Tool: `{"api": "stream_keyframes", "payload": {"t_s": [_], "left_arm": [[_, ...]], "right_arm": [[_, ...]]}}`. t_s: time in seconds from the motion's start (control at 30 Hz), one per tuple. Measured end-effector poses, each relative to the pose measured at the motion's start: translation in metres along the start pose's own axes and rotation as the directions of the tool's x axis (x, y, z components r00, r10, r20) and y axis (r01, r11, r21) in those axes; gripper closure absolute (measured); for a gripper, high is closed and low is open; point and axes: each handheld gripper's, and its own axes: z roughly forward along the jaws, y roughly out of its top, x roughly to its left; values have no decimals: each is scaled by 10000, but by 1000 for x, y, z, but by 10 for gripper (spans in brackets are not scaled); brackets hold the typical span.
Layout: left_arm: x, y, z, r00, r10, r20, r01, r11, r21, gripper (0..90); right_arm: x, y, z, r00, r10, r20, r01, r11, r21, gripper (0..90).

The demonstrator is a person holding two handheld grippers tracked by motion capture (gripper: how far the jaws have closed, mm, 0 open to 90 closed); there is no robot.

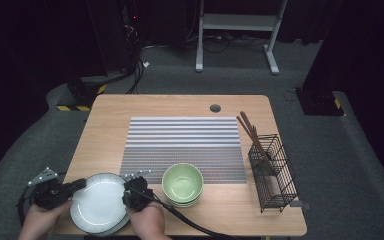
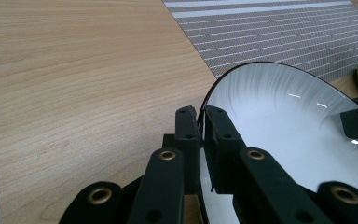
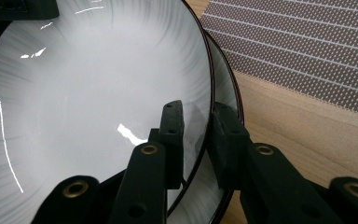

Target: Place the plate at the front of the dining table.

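At the counter's (image 1: 130, 107) near left edge, the left tongs (image 1: 78, 186) clench the top plate's (image 1: 99, 202) left rim while the right tongs (image 1: 128, 192) straddle its right rim, not visibly pressing; a second plate (image 3: 223, 84) lies beneath. Farther right sit stacked green bowls (image 1: 182, 184), count unclear, one striped mat (image 1: 185, 147), and a wire basket (image 1: 274, 175) holding two chopsticks (image 1: 252, 135).

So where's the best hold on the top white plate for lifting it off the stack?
Probably the thin raised rim. The top white plate is wide and shallow, so take opposite edges from the sides, one jaw over the rim, one under. The left tool already clamps the left rim; the right tool straddles the right rim.
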Motion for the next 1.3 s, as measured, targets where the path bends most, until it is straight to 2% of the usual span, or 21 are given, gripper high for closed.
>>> {"api": "stream_keyframes", "payload": {"t_s": [0.27,0.43,0.8,0.93,1.03,1.1,1.17,1.3], "left_arm": [[1,-1,0,9999,-111,60,111,9999,-69,839],[1,-1,2,9998,-173,37,174,9998,-130,837],[3,-2,3,9995,-264,142,267,9995,-184,836],[3,-2,3,9993,-302,226,305,9994,-147,834],[4,-3,4,9986,-377,360,378,9993,-31,829],[3,-3,5,9990,-316,301,314,9995,76,817],[1,-2,9,9991,-200,364,184,9989,421,783],[-1,-3,11,9988,-175,451,151,9984,538,761]], "right_arm": [[-3,2,3,9999,121,-78,-123,9995,-303,786],[-3,3,5,10000,-32,39,34,9990,-455,782],[-7,4,7,9995,175,-275,-193,9976,-666,771],[-9,3,7,9995,88,-315,-112,9971,-748,789],[-9,1,7,9996,-12,-269,-13,9958,-917,799],[-9,1,8,9997,-32,-253,8,9954,-958,800],[-9,1,8,9996,-107,-244,82,9950,-993,802],[-9,1,8,9996,-136,-266,110,9951,-980,807]]}}
